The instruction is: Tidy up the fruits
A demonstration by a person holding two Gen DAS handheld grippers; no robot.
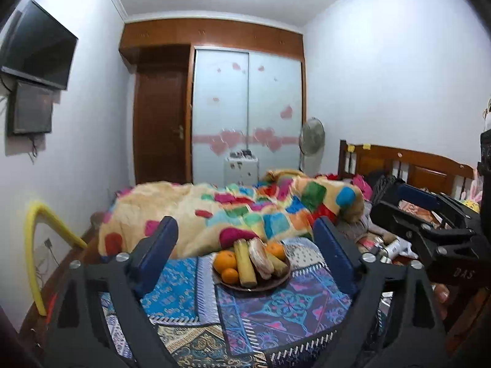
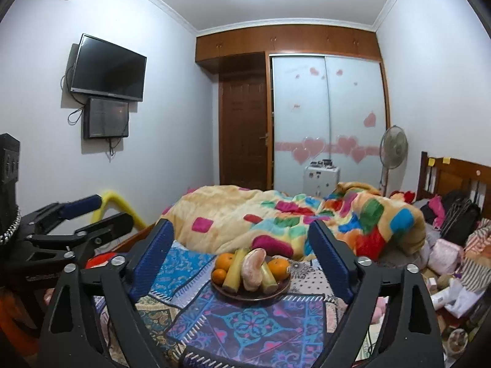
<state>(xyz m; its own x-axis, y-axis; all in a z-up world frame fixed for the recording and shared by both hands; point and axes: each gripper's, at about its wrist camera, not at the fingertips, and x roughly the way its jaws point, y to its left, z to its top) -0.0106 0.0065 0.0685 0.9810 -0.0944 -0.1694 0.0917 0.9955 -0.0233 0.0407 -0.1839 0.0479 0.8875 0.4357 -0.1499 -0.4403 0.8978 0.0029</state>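
Left gripper (image 1: 245, 247): blue-padded jaws spread wide, nothing between the pads. Right gripper (image 2: 242, 251): jaws likewise spread wide and empty. Each unit also shows at the edge of the other's view, the two side by side and apart.

Beneath and just beyond the fingers lies a patterned blue-and-purple cloth (image 2: 245, 325) spread over the bed. On it, between the finger pairs in both views but farther off, stands a brown plate (image 2: 277, 291) carrying the fruit: three oranges (image 2: 225, 260) (two on the left, one on the right), two yellow banana-like pieces (image 2: 234, 271) lying lengthwise, and a pale pink peeled fruit segment (image 2: 253, 268) propped in the middle. Nothing touches the plate.

Directly behind the plate a crumpled multicoloured blanket (image 2: 276, 214) rises. To the right, clothes and bags clutter the mattress below a wooden headboard (image 2: 454, 178). To the left, a yellow foam-covered rail (image 1: 33, 245) stands at the bed edge.

Far wall: wooden door (image 2: 244, 135), sliding wardrobe (image 2: 328, 116) with pink heart decals, standing fan (image 2: 394, 147). A wall-mounted television (image 2: 107, 67) hangs left.
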